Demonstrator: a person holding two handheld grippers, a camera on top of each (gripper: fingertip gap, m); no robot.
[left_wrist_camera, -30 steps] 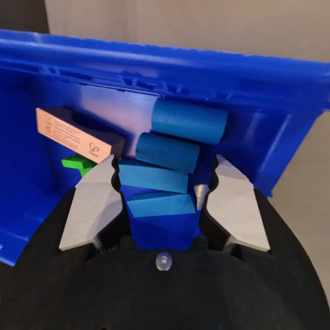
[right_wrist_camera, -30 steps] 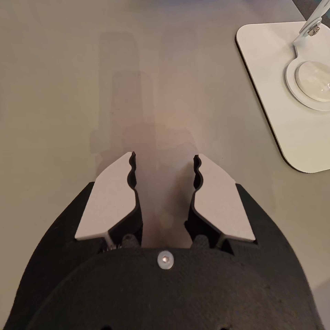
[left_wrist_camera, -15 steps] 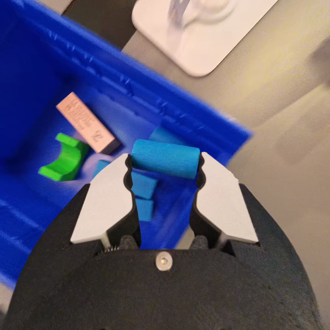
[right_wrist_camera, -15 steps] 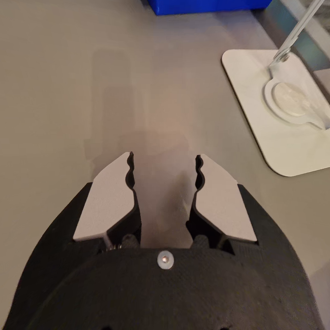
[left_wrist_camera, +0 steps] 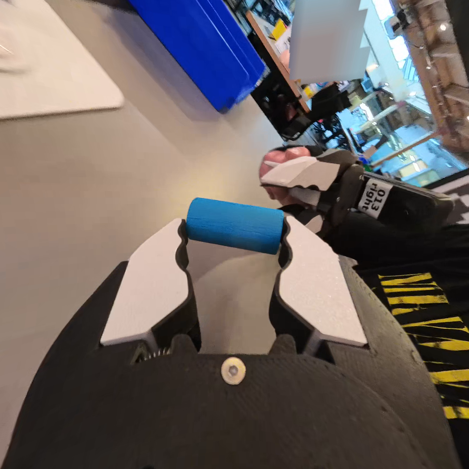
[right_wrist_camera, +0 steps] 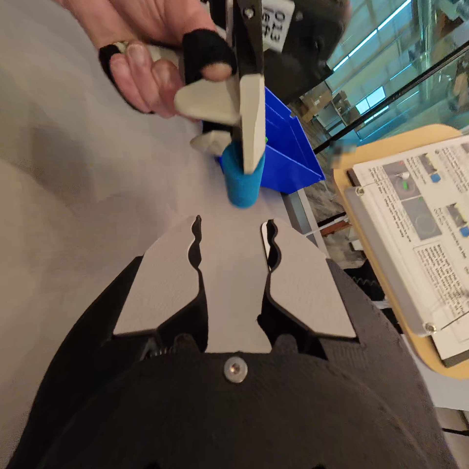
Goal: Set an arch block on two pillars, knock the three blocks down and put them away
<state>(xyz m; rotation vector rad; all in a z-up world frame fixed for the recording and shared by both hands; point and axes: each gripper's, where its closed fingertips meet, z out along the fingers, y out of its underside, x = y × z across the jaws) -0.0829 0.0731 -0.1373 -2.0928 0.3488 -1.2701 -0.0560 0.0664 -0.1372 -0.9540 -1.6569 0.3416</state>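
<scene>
Blue cylinder pillar (left_wrist_camera: 234, 225) clamped endwise in left tongs (left_wrist_camera: 233, 228), above worktop (left_wrist_camera: 101, 177), bin (left_wrist_camera: 203, 50) at 12 o'clock. Right tongs (right_wrist_camera: 233, 223) apart, empty. Risk: end-grip slips, pillar topples on placing.

bench (left_wrist_camera: 88, 177): plain beige | blue bin (left_wrist_camera: 203, 50) top centre, on it | white base plate (left_wrist_camera: 50, 83) upper left, on it

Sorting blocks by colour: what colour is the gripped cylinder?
Blue; the cylinder shows best in the left wrist view.
</scene>
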